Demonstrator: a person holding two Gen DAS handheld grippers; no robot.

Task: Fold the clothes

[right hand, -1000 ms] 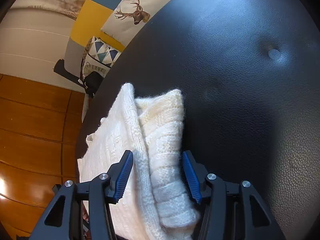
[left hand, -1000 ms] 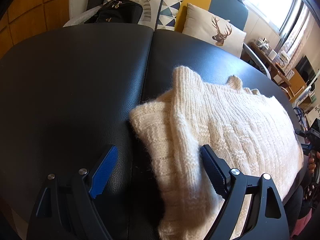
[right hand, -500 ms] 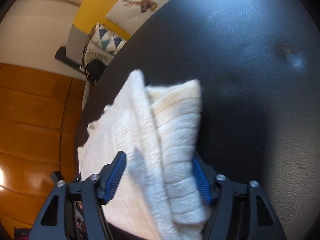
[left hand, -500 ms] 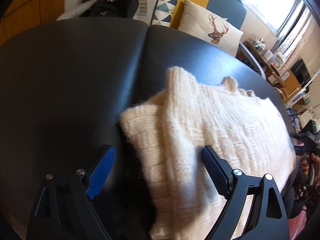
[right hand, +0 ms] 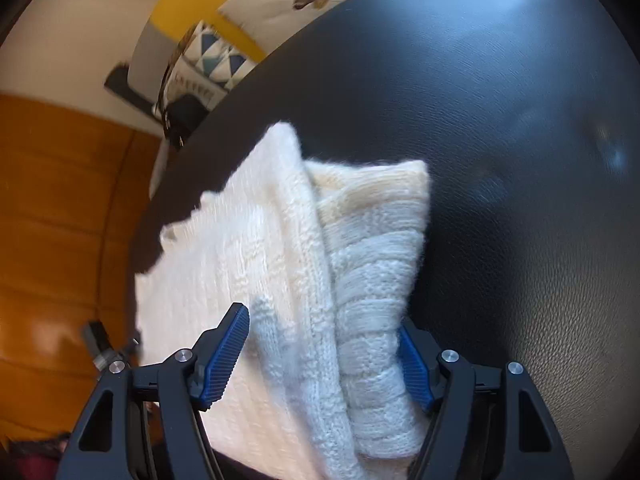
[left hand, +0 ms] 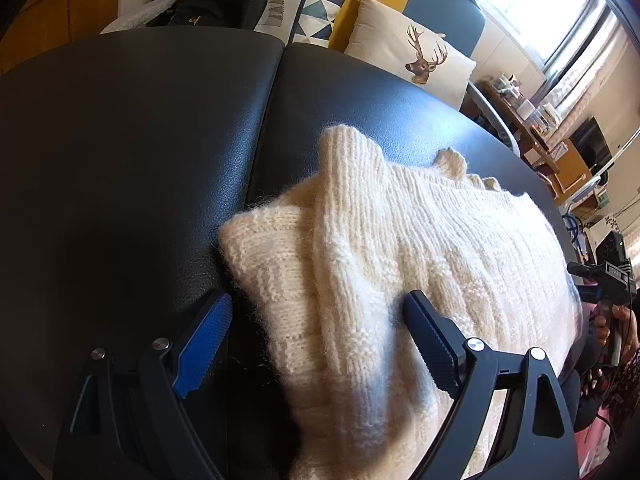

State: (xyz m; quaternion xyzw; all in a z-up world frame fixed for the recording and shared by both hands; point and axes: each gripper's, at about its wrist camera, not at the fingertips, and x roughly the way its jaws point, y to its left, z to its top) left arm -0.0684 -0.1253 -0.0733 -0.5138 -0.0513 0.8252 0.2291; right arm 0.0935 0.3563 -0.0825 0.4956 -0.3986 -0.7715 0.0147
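Both grippers' fingers (left hand: 208, 340) wide apart, gripping nothing, straddling folded cream sweater (left hand: 400, 248), deer cushion (left hand: 412, 60) behind

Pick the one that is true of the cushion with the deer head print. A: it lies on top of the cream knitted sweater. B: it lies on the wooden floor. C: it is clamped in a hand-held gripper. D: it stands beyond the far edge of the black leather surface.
D: the cushion with the deer head print stands behind the black leather surface, clear of the cream knitted sweater.
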